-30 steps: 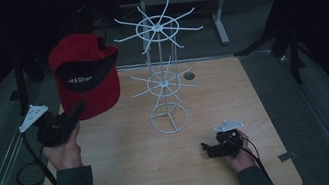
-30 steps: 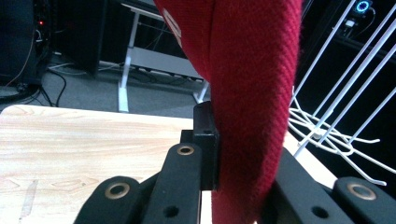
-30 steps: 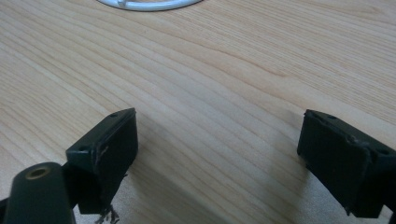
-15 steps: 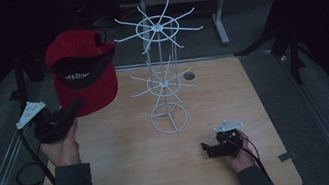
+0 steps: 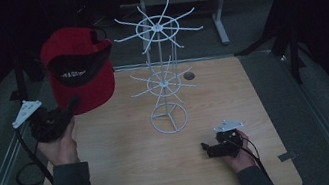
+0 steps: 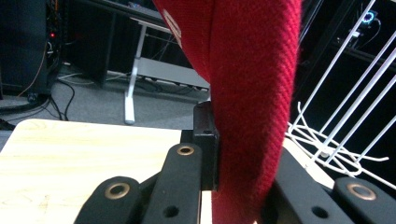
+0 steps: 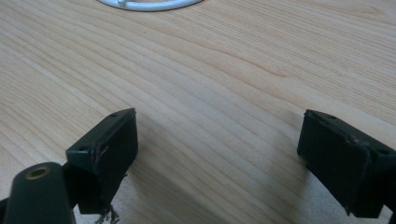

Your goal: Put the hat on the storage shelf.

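Note:
A red cap (image 5: 78,66) with a black underside hangs in the air at the left, above the table's left edge. My left gripper (image 5: 70,108) is shut on its lower edge; in the left gripper view the red fabric (image 6: 252,93) is pinched between the black jaws. A white wire rack (image 5: 163,72) with two tiers of radiating hooks stands mid-table, to the right of the cap. My right gripper (image 5: 207,148) rests low on the table near the front right, and in its own view the right gripper (image 7: 217,158) stands open over bare wood.
The wooden table (image 5: 131,179) has a small round hole (image 5: 189,75) behind the rack. The rack's ring base (image 7: 149,3) lies just ahead of the right gripper. Dark stands and a metal frame (image 5: 219,7) are beyond the table's far edge.
The left hand has lifted the cap slightly and tipped it, so its black underside faces the camera more. The right gripper has stayed put.

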Demonstrator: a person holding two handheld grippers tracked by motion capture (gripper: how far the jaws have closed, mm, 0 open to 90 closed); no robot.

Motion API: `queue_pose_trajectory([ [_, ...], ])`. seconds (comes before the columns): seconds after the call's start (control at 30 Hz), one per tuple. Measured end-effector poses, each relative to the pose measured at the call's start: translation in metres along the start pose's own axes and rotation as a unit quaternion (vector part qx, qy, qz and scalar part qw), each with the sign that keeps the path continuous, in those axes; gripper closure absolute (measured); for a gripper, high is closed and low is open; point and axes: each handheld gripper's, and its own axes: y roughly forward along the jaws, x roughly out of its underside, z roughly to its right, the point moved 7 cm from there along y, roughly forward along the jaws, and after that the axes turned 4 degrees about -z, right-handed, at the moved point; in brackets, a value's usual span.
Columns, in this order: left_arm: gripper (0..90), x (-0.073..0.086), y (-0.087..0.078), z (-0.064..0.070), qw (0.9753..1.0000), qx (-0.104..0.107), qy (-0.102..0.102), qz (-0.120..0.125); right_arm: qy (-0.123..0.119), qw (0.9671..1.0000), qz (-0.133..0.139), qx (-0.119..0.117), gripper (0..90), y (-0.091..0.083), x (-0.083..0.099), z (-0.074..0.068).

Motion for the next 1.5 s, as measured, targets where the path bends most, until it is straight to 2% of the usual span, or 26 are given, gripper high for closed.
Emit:
queue_pose_trajectory([
  [0.5,85.5,-0.007,0.001,0.007,0.9997,0.011,-0.008,0.022,0.000,1.0000,0.000,0.000,12.1,0.000,0.000,0.000],
  [0.8,85.5,-0.011,-0.004,0.013,0.9989,0.012,-0.007,0.044,0.000,1.0000,0.000,0.000,12.1,0.000,0.000,0.000],
  [1.13,85.5,-0.016,-0.003,0.019,0.9985,0.016,-0.004,0.052,0.000,1.0000,0.000,0.000,12.1,0.000,0.000,0.000],
  [1.5,85.5,-0.020,0.002,0.023,0.9986,0.022,-0.004,0.049,0.000,1.0000,0.000,0.000,12.1,0.000,0.000,0.000],
])
